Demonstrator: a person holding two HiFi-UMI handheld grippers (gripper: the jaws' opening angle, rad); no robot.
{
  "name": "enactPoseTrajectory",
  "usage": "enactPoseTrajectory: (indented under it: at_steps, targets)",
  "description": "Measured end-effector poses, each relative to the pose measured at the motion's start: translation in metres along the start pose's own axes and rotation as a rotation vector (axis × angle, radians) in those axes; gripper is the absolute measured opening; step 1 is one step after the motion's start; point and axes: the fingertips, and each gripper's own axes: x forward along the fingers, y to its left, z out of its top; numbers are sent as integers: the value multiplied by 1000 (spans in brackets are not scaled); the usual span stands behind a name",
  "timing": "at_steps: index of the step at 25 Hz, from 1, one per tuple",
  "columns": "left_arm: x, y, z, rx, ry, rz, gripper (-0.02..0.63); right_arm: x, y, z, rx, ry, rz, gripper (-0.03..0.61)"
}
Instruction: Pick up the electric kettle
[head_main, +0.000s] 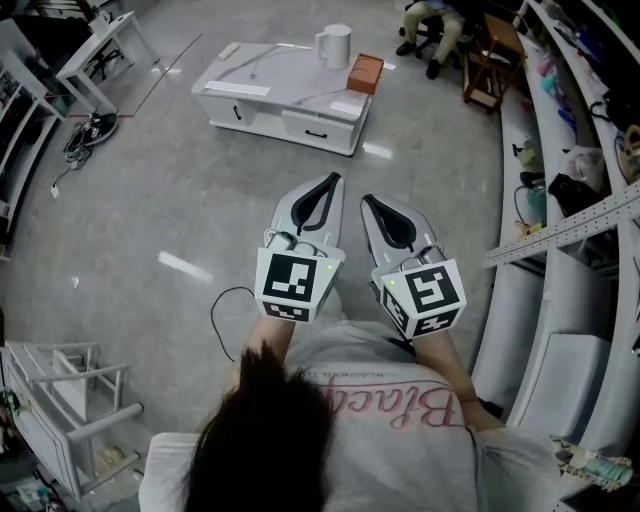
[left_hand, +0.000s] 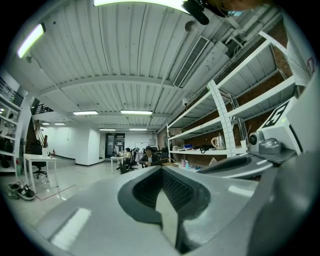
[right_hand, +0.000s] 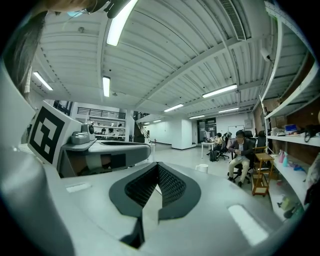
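Left gripper: your left gripper (head_main: 325, 192) is held out in front of your chest, its jaws brought together at the tips with nothing between them; the left gripper view shows only the dark ribbed lining meeting along one seam

Right gripper: your right gripper (head_main: 380, 212) rides just beside it, jaws likewise closed and empty, pointing the same way across the floor

Electric kettle: the white electric kettle (head_main: 335, 46) stands upright on the far side of a low white table (head_main: 262, 100), well apart from both sets of jaws, with bare floor between

Bearing from the jaws: it lies almost dead ahead of your left jaws and ahead and a little to the left of your right jaws; the left gripper looks marginally the nearer, though neither is within reach

Axis and handle: the body's long axis is vertical; the handle appears to sit on its left flank as you face it, which would favour the left jaws

Neighbour: an orange box (head_main: 365, 72) sits just to the right of the kettle on the same table, on the side your right jaws would come in from

Next move, as a judgement: you need to walk up and spread the jaws before any grip; the pick-up has not yet begun
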Motion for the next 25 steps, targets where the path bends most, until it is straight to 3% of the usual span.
enactPoseTrajectory:
  at_steps: [7,25]
  targets:
    - [47,17,-11,-3,26,-13,0,36,-37,-5,19,25,-7,20]
    - [210,143,-18,-26,47,-34,0,214,-130,24,38,53,-4,20]
